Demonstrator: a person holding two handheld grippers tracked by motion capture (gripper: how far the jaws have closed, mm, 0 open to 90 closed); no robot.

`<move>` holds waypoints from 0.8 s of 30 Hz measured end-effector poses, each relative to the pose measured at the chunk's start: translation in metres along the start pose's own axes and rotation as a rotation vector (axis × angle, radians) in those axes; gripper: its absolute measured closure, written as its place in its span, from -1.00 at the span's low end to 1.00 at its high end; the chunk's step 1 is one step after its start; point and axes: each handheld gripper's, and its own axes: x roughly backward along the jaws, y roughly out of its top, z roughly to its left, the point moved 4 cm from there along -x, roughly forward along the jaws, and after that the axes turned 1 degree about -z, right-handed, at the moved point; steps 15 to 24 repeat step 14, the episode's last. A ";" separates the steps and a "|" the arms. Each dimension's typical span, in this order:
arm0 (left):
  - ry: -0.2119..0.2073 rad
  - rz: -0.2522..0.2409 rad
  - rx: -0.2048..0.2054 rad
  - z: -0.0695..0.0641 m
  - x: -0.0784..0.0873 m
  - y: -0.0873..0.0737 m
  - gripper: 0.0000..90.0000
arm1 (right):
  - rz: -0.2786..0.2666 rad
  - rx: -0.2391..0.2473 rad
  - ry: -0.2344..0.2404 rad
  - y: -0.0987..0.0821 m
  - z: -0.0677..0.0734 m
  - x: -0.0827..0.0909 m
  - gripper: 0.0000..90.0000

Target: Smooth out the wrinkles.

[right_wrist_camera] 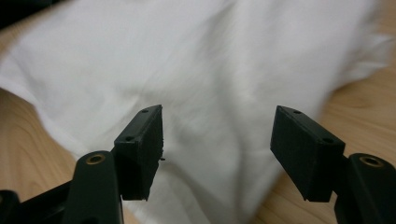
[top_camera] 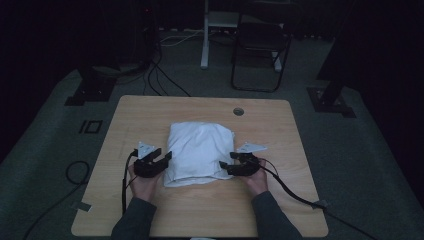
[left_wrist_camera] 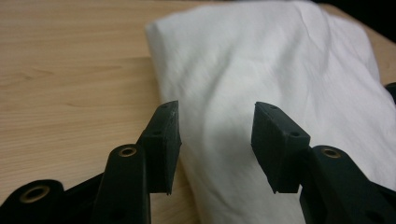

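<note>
Folded white cloth (top_camera: 200,152) lies mid-table (top_camera: 150,115), between both grippers. Left gripper (top_camera: 161,159) at cloth's near-left edge, jaws spread, nothing pinched; in left gripper view cloth (left_wrist_camera: 261,93) lies beyond and under gap. Right gripper (top_camera: 229,161) at near-right edge, jaws spread wide, pads clear of cloth (right_wrist_camera: 210,70). Cloth soft, creased, roughly rectangular bundle, near edge rounded, slightly puffy on top.

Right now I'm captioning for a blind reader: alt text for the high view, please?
A folded white cloth lies mid-table, flanked by the person's open left gripper and open right gripper. A folding chair stands behind.
</note>
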 end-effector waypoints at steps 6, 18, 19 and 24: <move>0.010 -0.037 0.008 0.014 0.020 0.010 0.15 | -0.063 -0.042 -0.037 0.002 -0.015 0.031 -0.26; 0.017 -0.033 0.000 0.030 0.030 0.016 0.11 | -0.056 -0.066 -0.054 -0.002 -0.025 0.036 -0.27; 0.017 -0.033 0.000 0.030 0.030 0.016 0.11 | -0.056 -0.066 -0.054 -0.002 -0.025 0.036 -0.27; 0.017 -0.033 0.000 0.030 0.030 0.016 0.11 | -0.056 -0.066 -0.054 -0.002 -0.025 0.036 -0.27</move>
